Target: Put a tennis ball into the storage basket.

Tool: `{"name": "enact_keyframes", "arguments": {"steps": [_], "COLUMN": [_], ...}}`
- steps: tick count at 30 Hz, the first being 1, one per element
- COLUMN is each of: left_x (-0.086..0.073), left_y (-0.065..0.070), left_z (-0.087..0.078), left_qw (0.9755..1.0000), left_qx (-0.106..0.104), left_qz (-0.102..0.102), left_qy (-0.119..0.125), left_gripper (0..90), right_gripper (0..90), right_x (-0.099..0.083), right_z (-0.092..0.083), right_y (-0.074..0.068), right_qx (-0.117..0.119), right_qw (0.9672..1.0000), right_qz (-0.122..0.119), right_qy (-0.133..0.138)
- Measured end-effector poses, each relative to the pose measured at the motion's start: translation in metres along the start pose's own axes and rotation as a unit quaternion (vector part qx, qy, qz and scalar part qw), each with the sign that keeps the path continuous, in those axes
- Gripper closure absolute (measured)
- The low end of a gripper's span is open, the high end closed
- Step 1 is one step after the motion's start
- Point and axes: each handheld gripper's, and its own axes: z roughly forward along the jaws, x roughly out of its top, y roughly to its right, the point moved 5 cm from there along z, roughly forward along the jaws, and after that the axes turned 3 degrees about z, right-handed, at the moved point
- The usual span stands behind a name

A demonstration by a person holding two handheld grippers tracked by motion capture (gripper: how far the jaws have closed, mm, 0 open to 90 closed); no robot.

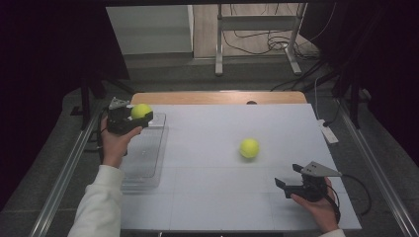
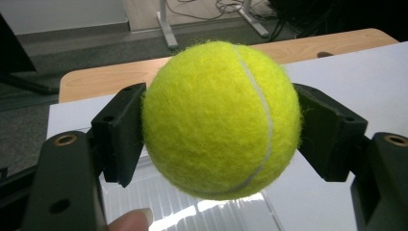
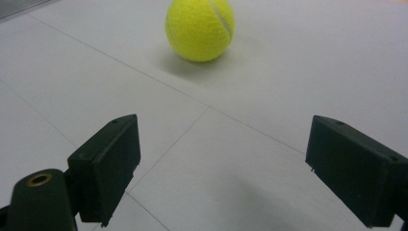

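Observation:
My left gripper (image 1: 142,117) is shut on a yellow tennis ball (image 1: 141,110) and holds it above the far end of a clear plastic tray (image 1: 143,168) at the table's left. In the left gripper view the ball (image 2: 219,120) is pressed between both black pads (image 2: 120,132), with the tray (image 2: 187,209) below it. A second tennis ball (image 1: 249,147) lies free on the white table, right of centre. My right gripper (image 1: 289,177) stands open near the front right, pointing toward that ball (image 3: 199,29), which lies well ahead of its spread jaws.
The white table sheet (image 1: 222,187) has a wooden strip (image 1: 217,97) along its far edge. Metal rails (image 1: 64,173) run along both sides. A white remote-like object (image 1: 327,132) lies at the right edge. A metal stand (image 1: 257,29) and cables are on the floor beyond.

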Motion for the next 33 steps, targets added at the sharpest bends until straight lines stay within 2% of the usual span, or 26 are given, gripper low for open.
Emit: {"name": "enact_keyframes", "arguments": {"steps": [15, 23, 26, 33], "left_x": [-0.007, -0.012, -0.013, -0.015], "left_y": [-0.022, -0.031, -0.033, -0.034], "left_z": [0.018, 0.025, 0.027, 0.03], "left_qw": [0.9989, 0.9975, 0.9968, 0.996], "left_qx": [0.027, 0.041, 0.047, 0.047], "left_qz": [-0.018, -0.019, -0.013, -0.009], "left_qy": [-0.034, -0.054, -0.064, -0.075], "left_gripper": [26.3, 26.3, 26.3, 26.3], "right_gripper": [12.5, 12.6, 12.6, 12.6], "right_x": [-0.001, -0.001, -0.001, -0.002], "right_z": [0.0, 0.001, 0.001, 0.001], "right_y": [0.001, 0.001, 0.001, 0.001], "right_qx": [-0.001, -0.001, -0.003, -0.003], "right_qw": [1.0, 1.0, 1.0, 1.0], "right_qz": [0.0, 0.001, 0.0, 0.001], "right_qy": [-0.003, -0.004, -0.005, -0.005]}}
